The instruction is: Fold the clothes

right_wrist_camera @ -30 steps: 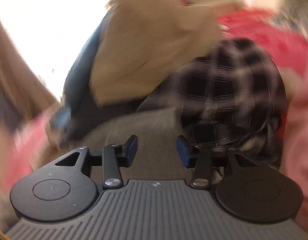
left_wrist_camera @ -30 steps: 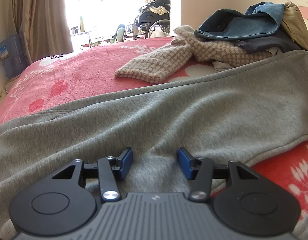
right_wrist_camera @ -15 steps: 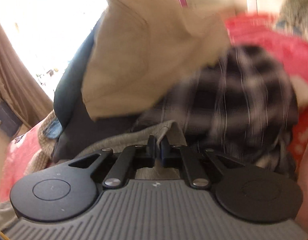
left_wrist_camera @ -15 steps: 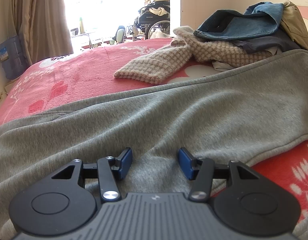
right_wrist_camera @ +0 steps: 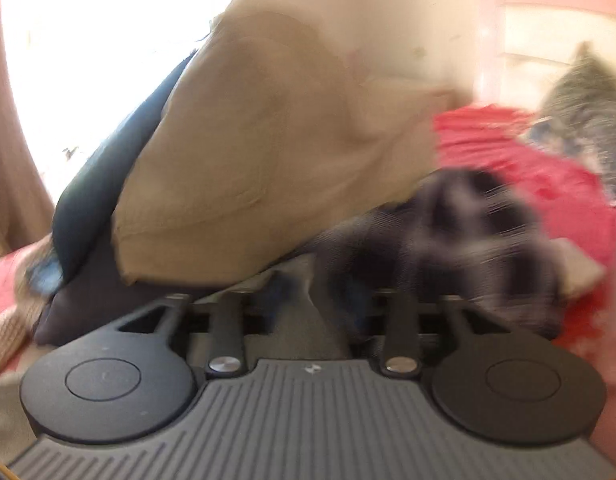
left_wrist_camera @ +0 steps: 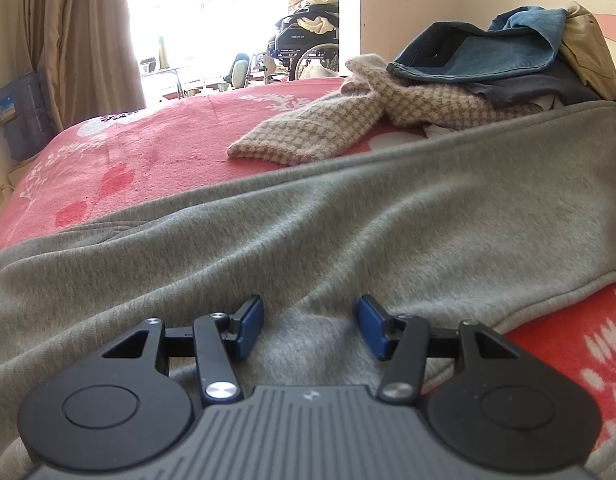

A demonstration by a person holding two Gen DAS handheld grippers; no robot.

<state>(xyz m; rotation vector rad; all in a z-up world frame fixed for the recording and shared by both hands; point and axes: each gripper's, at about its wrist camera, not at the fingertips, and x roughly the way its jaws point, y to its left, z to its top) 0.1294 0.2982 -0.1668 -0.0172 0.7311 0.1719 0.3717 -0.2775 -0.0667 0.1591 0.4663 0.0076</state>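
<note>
A grey sweatshirt-like garment (left_wrist_camera: 347, 220) lies spread across the red blanket (left_wrist_camera: 148, 152) of a bed. My left gripper (left_wrist_camera: 309, 328) hovers low over its near part, open, blue pads apart, with nothing pinched. In the blurred right wrist view my right gripper (right_wrist_camera: 313, 304) is at the grey garment's edge (right_wrist_camera: 304, 320), below a clothes pile. Its jaws are opening. A fold of grey cloth stands between them, and the pads do not press on it.
The pile holds a tan garment (right_wrist_camera: 260, 140), a dark plaid shirt (right_wrist_camera: 447, 232), denim (left_wrist_camera: 487, 56) and a houndstooth sweater (left_wrist_camera: 327, 124). A pink headboard (right_wrist_camera: 547, 8) stands behind. A water jug (left_wrist_camera: 22, 116), a curtain (left_wrist_camera: 80, 32) and a wheelchair (left_wrist_camera: 308, 48) are beyond the bed.
The right gripper's jaws were closed together at the grey edge half a second ago and now stand apart. Its view has swung and rolled. The left gripper has not moved.
</note>
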